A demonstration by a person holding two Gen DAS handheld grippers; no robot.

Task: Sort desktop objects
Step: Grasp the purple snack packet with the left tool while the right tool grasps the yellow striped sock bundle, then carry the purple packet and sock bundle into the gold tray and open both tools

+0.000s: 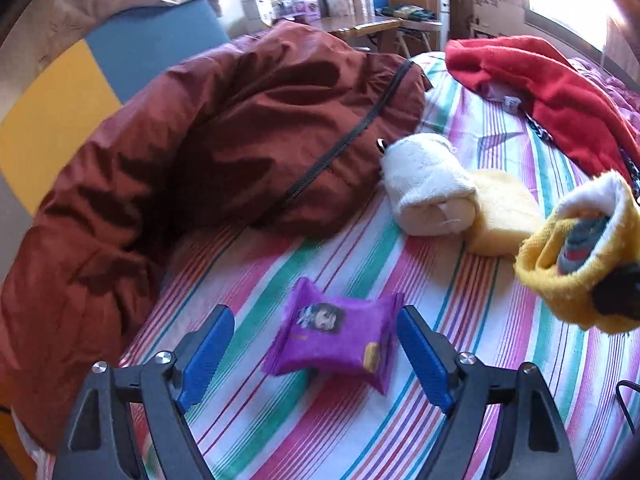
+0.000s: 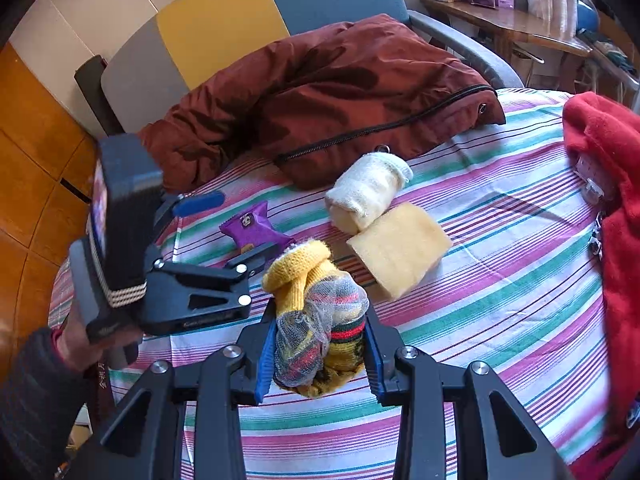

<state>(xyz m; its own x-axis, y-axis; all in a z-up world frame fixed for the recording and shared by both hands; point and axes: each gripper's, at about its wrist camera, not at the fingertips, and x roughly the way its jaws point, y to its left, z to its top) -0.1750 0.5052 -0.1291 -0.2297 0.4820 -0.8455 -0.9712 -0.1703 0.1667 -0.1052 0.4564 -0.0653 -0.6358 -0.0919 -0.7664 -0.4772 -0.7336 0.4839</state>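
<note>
Left gripper (image 1: 316, 354), jaws wide and empty, straddles the purple packet (image 1: 334, 340) on the striped cloth (image 1: 500, 360); descend centred before closing, while the right gripper (image 2: 320, 354) clamps the yellow sock bundle (image 2: 316, 320)

A striped sheet (image 2: 500, 216) covers the surface. On it, the white roll (image 2: 366, 190) touches a brown jacket (image 2: 340, 96) behind it and a yellow cloth (image 2: 400, 248) in front; a purple packet (image 2: 256, 228) lies left, a red fleece (image 2: 608, 168) far right.
</note>
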